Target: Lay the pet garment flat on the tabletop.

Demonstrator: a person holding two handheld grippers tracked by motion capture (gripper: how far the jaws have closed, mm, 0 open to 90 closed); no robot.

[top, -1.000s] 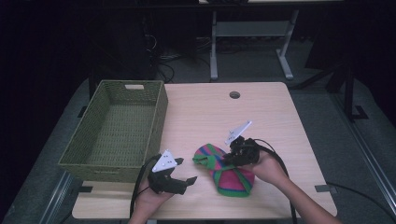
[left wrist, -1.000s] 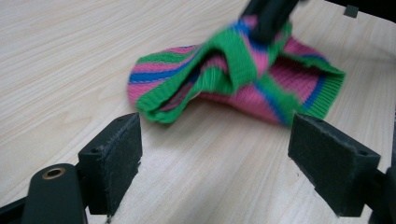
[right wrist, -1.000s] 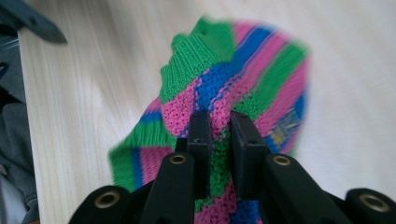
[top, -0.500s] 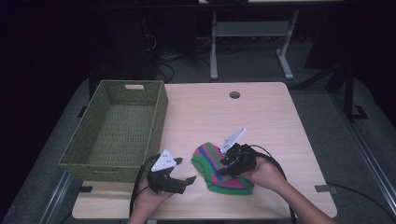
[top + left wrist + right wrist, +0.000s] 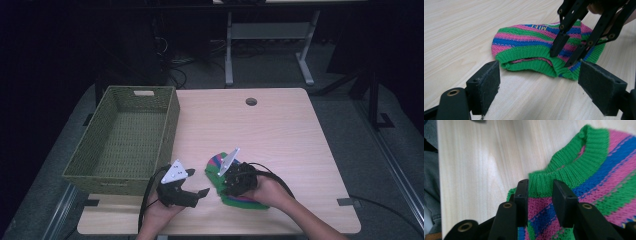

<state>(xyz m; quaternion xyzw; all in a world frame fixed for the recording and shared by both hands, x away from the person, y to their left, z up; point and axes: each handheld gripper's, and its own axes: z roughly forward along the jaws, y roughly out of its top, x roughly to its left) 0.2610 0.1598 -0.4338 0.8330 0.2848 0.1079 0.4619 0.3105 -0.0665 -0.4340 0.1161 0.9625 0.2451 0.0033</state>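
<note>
Striped knit hat [image 5: 235,187], green, pink and blue, flat on the wooden table [image 5: 280,135] near its front edge, at about 6 o'clock from the table's middle. Lies under the right gripper [image 5: 226,186], tips planted on the knit just behind the green ribbed brim; in the right gripper view, brim [image 5: 574,167] runs across at 12 o'clock of the tips, with a band of striped knit between the two black pads [image 5: 522,195]. Jaws part-way apart, just been closing, fabric between them; whether the pads already pinch it, cannot tell. In the left gripper view, the same right gripper [image 5: 567,53] comes down from 1 o'clock onto the hat [image 5: 531,45].

Left gripper [image 5: 197,192] at 9 o'clock of the hat, near but not touching, resting low on the table; jaws spread wide, nothing between the pads [image 5: 489,85] but bare tabletop, hat's brim opening facing them at 12 o'clock.

Green woven basket [image 5: 165,130] at 10 o'clock of the hat, along the table's left edge, nothing visible inside. Small round hole [image 5: 251,101] in the tabletop at 12 o'clock, well apart. Nothing between hat and basket save the left gripper.
</note>
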